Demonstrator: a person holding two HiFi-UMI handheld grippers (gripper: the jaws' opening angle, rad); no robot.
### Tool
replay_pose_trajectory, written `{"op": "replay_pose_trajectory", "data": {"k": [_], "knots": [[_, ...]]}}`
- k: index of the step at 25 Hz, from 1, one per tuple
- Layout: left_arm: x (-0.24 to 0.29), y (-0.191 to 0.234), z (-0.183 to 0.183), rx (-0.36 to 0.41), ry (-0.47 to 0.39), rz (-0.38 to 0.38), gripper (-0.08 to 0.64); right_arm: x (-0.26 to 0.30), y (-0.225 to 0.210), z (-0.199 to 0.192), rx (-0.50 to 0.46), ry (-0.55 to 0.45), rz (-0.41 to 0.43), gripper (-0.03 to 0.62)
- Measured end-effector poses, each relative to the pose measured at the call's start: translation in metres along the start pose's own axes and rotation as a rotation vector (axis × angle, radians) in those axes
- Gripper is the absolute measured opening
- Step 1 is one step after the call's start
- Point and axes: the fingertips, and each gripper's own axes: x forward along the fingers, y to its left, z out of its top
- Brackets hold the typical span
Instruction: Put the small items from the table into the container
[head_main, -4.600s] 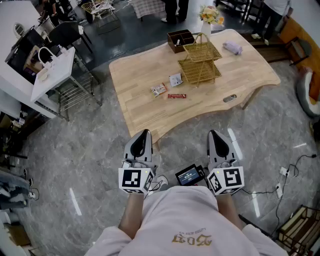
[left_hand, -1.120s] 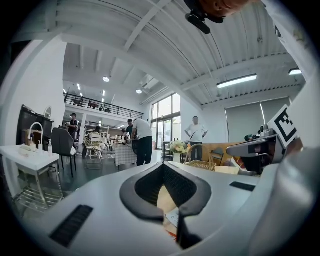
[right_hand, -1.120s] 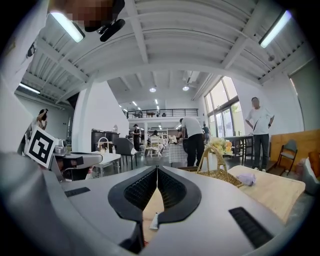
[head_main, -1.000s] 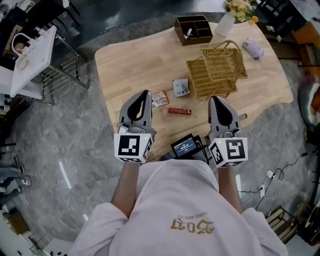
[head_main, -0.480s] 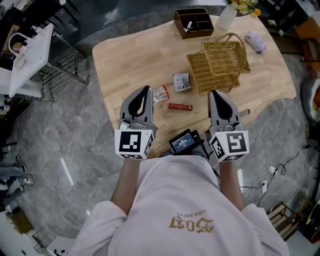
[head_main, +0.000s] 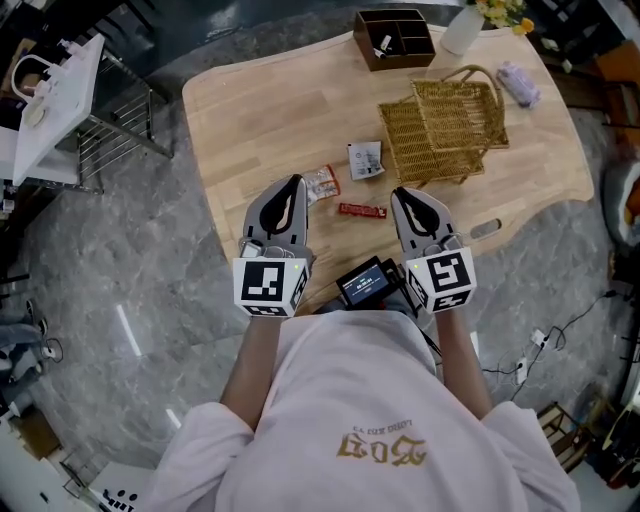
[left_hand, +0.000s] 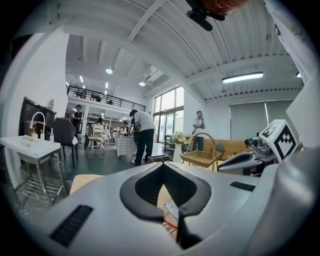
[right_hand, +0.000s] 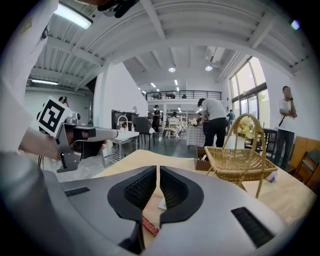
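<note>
The slim red wrapped bar (head_main: 362, 210) lies flat on the pale wooden table (head_main: 270, 110), just ahead of both tools; compared with half a second back, the right gripper (head_main: 400, 193) has swung in leftward and now noses up close to the bar's right end, not touching it; the left gripper (head_main: 292, 182) sits much where it was, its tip just near of the red-and-white snack packet (head_main: 320, 184). The small white sachet (head_main: 366, 160) rests a little farther off, right beside the woven two-tier wicker basket (head_main: 445, 125), which stands at the far right; the dark brown compartmented box (head_main: 395, 38) sits at the far edge, well apart from the three items.

Room to move: bare wood spreads wide to the left and far left of the packet; the table's near edge runs right under the two tools, and a small grey object (head_main: 485, 229) lies on that edge to the right; the basket's near corner crowds the right side.

The tools: in the left gripper view the dark pads meet at the tip with nothing between them; in the right gripper view only a hairline slit shows between the ribbed pads, jaws together, nothing gripped, the red bar showing on the table just beyond them.
</note>
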Motion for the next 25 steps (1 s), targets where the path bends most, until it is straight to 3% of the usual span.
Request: {"op": "replay_pose_trajectory", "data": {"k": [15, 25], "knots": [[0.016, -0.007, -0.075, 0.004, 0.148, -0.036, 0.008, 0.033, 0.009, -0.063, -0.004, 0.143, 0.104, 0.052], [0.016, -0.016, -0.106, -0.018, 0.212, -0.054, 0.008, 0.048, 0.021, -0.099, -0.031, 0.253, 0.184, 0.115]]}}
